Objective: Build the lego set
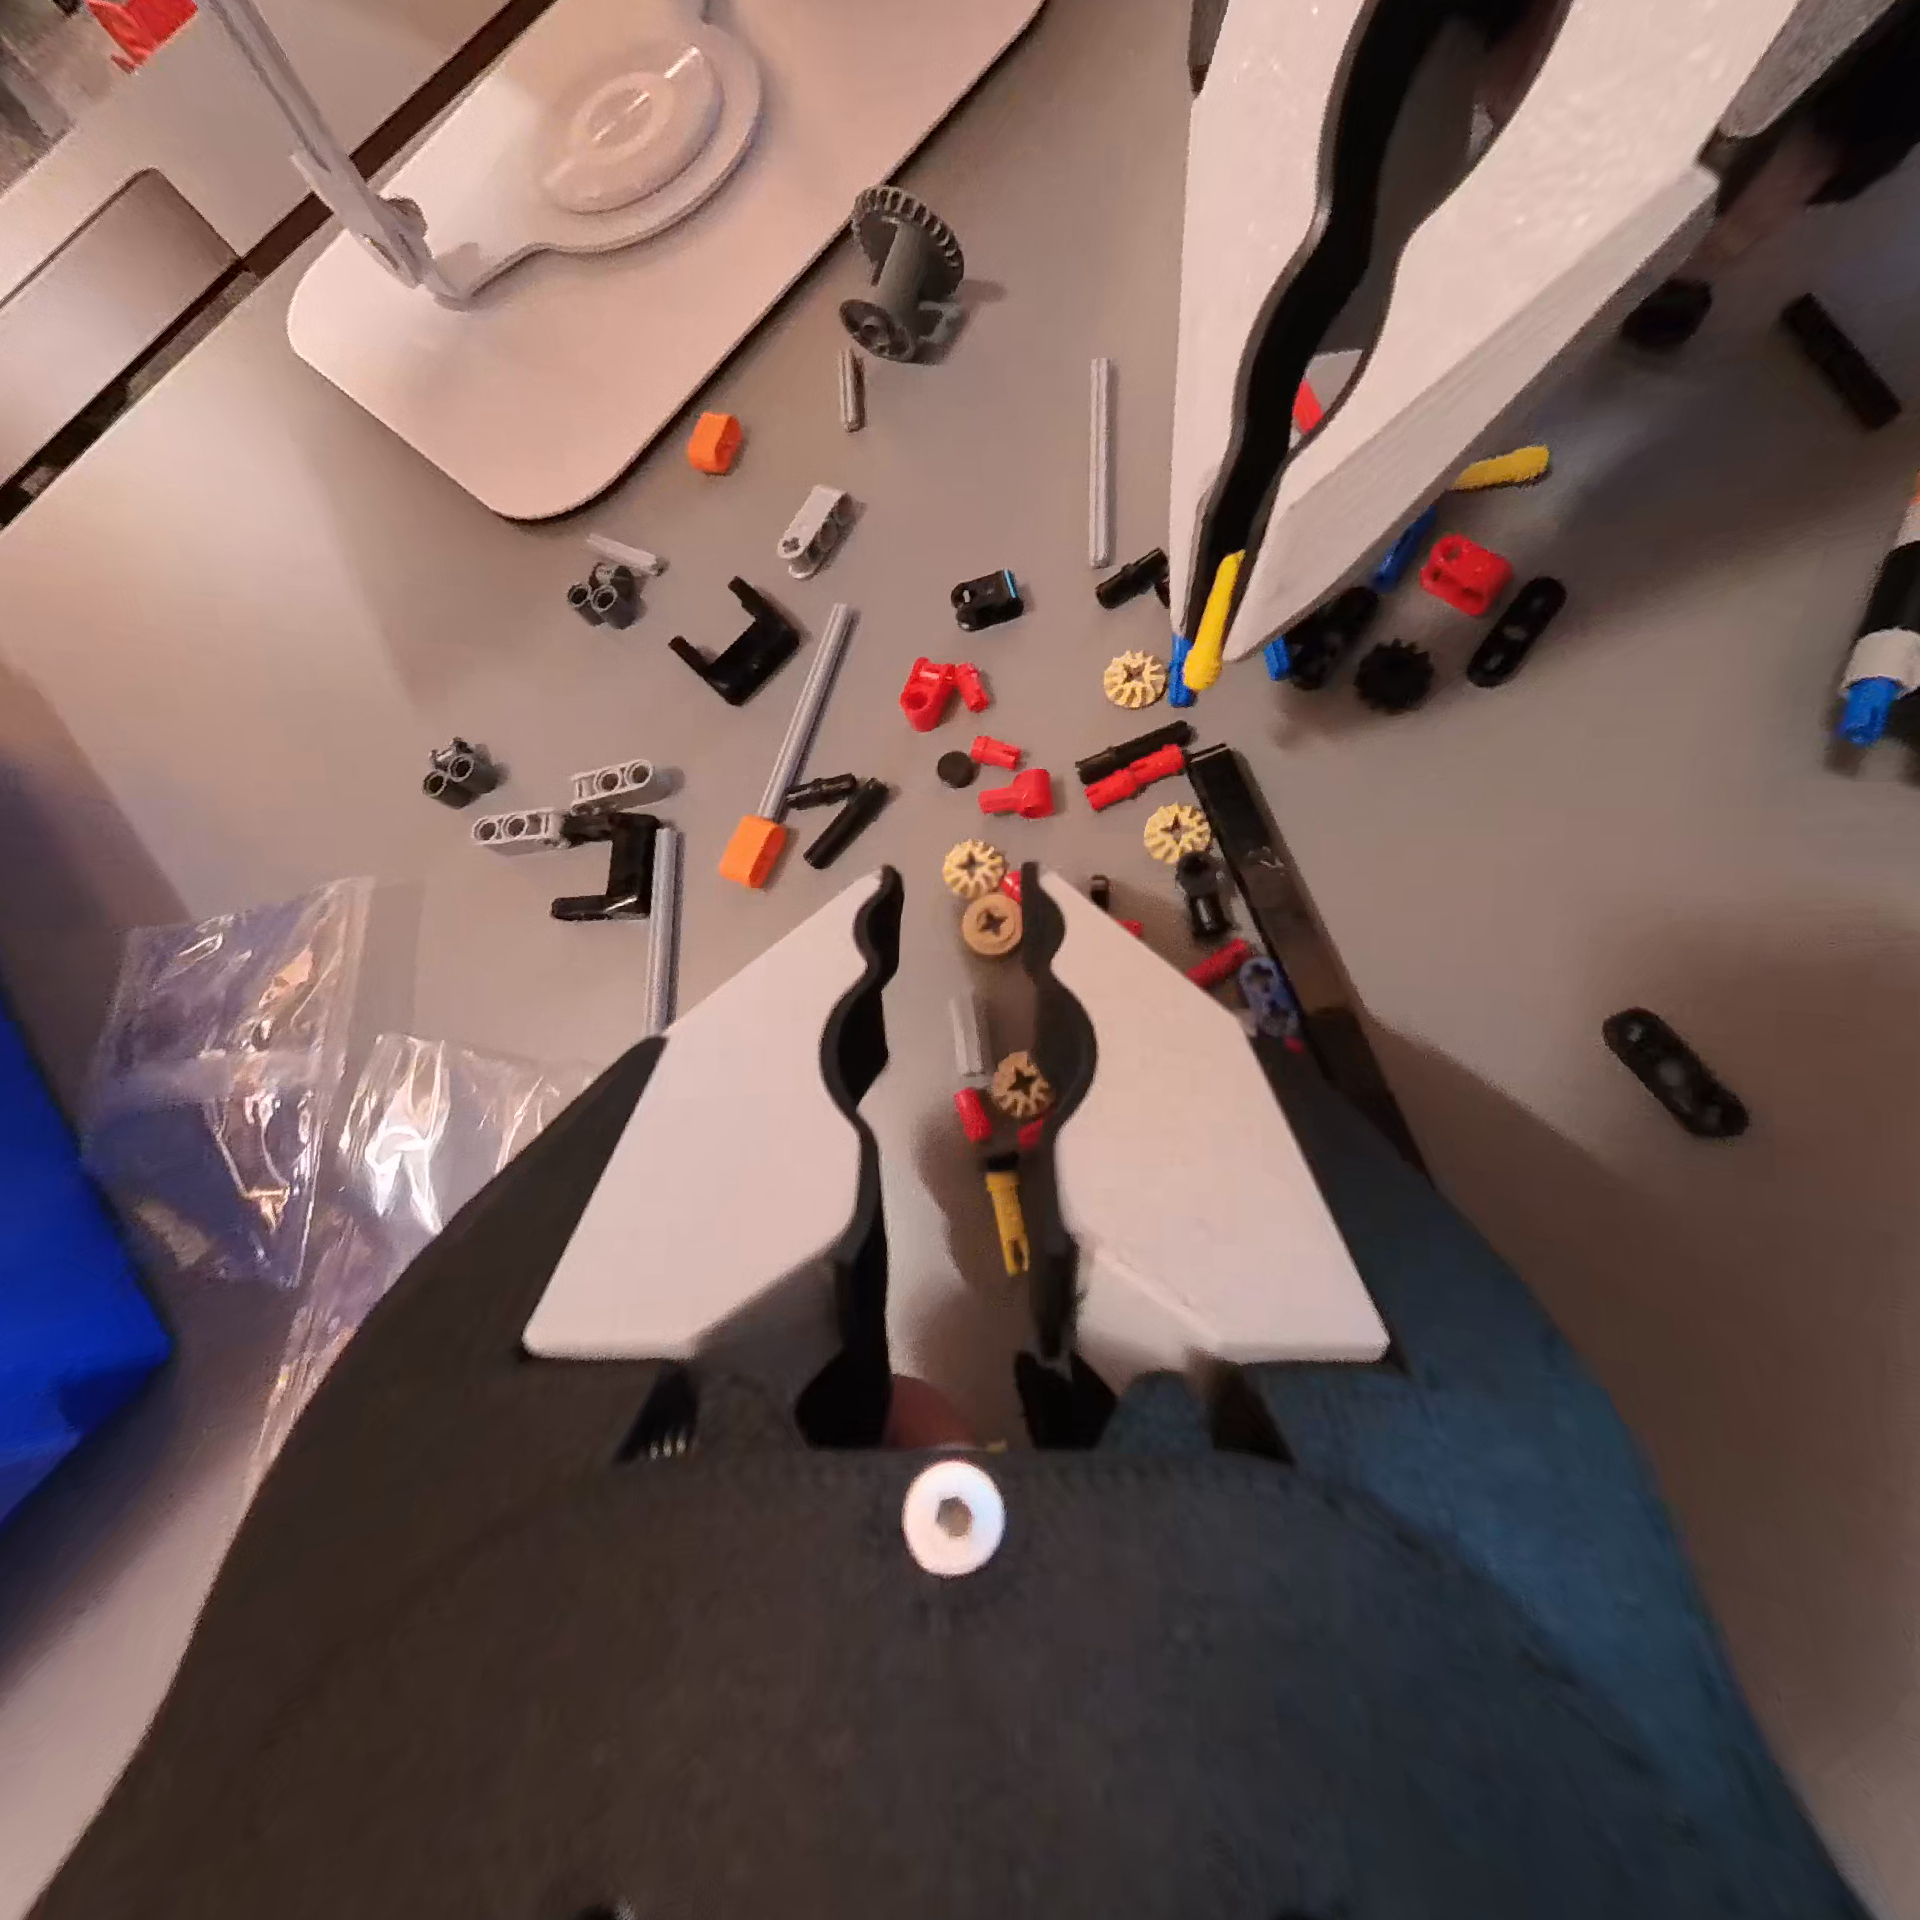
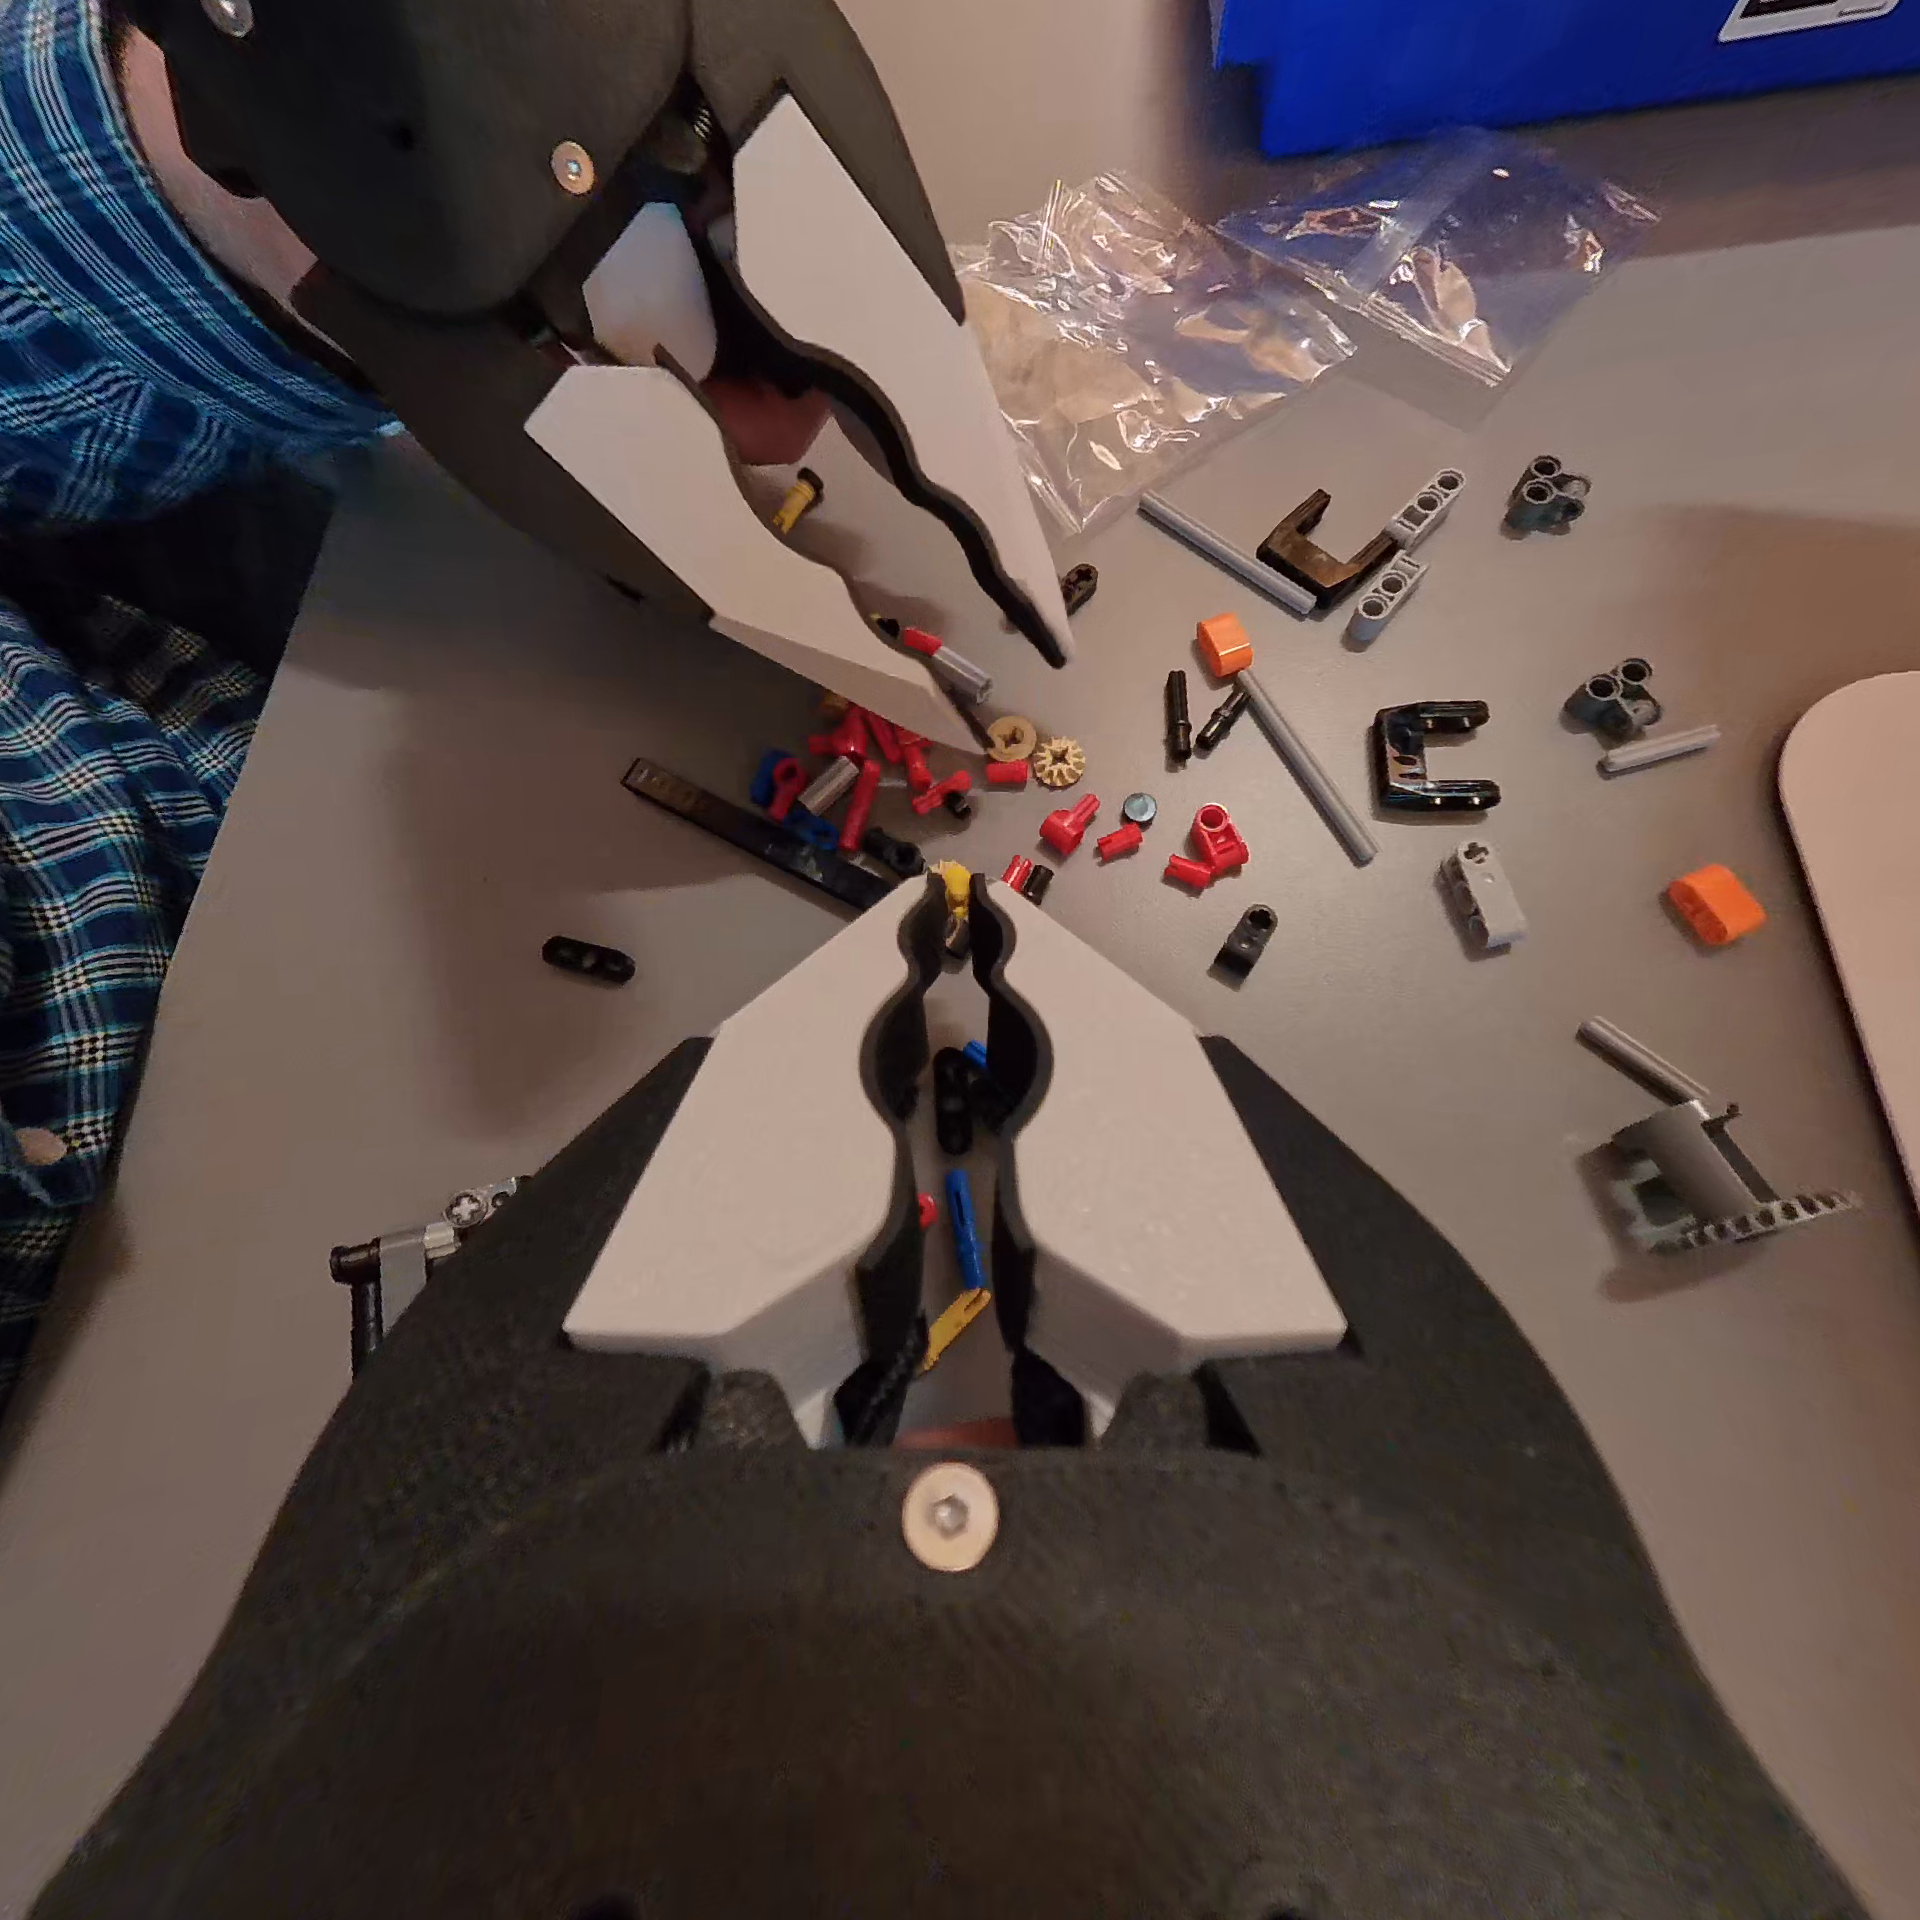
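Observation:
Loose lego parts lie scattered on the grey table [image 1: 1558, 935]: red pins [image 1: 940, 696], tan gears [image 1: 975, 868], black pins, grey axles [image 1: 810, 707], orange pieces [image 1: 750, 850], a long black beam [image 1: 1247, 831] and a dark grey gear assembly [image 1: 899, 275]. My left gripper [image 1: 961, 881] is open and empty, low over the tan gears and red pins; it also shows in the right wrist view [image 2: 1013, 696]. My right gripper [image 2: 961, 885] is shut on a yellow pin [image 2: 954, 891], tips near the table. In the left wrist view it [image 1: 1205, 665] holds that pin [image 1: 1214, 623] beside a tan gear.
Clear plastic bags [image 2: 1195, 332] and a blue box [image 2: 1558, 62] lie beyond the parts. A white stand base [image 1: 499, 343] sits at the table's far side. A person's plaid sleeve [image 2: 104, 520] is at the left. A small black-and-grey assembly [image 2: 416, 1242] lies beside my right gripper.

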The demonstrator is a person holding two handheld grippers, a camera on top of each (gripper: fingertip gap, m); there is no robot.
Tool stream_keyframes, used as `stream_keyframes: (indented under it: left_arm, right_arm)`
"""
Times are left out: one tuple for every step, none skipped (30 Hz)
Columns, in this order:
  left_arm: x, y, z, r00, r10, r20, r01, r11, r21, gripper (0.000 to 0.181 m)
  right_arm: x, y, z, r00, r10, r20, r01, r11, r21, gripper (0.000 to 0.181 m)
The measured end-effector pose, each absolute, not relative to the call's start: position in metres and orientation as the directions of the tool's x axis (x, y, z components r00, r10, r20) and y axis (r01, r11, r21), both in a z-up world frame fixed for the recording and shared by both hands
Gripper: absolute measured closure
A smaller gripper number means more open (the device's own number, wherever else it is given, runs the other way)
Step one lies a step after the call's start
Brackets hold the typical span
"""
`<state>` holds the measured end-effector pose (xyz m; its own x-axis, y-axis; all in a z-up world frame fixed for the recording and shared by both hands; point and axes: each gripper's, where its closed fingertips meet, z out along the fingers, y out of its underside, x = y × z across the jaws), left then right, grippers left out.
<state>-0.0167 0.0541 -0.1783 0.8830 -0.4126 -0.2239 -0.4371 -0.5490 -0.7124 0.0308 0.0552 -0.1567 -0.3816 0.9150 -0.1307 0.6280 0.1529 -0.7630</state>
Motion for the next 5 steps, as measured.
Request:
stream_keyframes:
  left_arm:
    - [-0.0159, 0.0528, -0.1775, 0.881, -0.416, -0.226, -0.44, -0.545, -0.714, 0.16]
    - [-0.0138, 0.052, -0.1766, 0.879, -0.421, -0.224, -0.441, -0.538, -0.718, 0.16]
    - [-0.0113, 0.0515, -0.1766, 0.876, -0.427, -0.222, -0.443, -0.534, -0.72, 0.161]
    - [-0.0085, 0.0509, -0.1771, 0.872, -0.436, -0.224, -0.449, -0.528, -0.721, 0.161]
    - [-0.0072, 0.0507, -0.1783, 0.869, -0.439, -0.228, -0.454, -0.526, -0.719, 0.16]
  right_arm:
    - [0.0308, 0.055, -0.1568, -0.382, 0.915, -0.13, 0.628, 0.154, -0.763, 0.179]
    - [0.0308, 0.0547, -0.1569, -0.383, 0.915, -0.129, 0.628, 0.155, -0.762, 0.179]
    - [0.0308, 0.0545, -0.1569, -0.383, 0.915, -0.128, 0.628, 0.156, -0.762, 0.179]
    - [0.0307, 0.0544, -0.1567, -0.382, 0.915, -0.127, 0.628, 0.156, -0.763, 0.179]
    - [0.0306, 0.0542, -0.1564, -0.383, 0.915, -0.127, 0.627, 0.156, -0.763, 0.179]
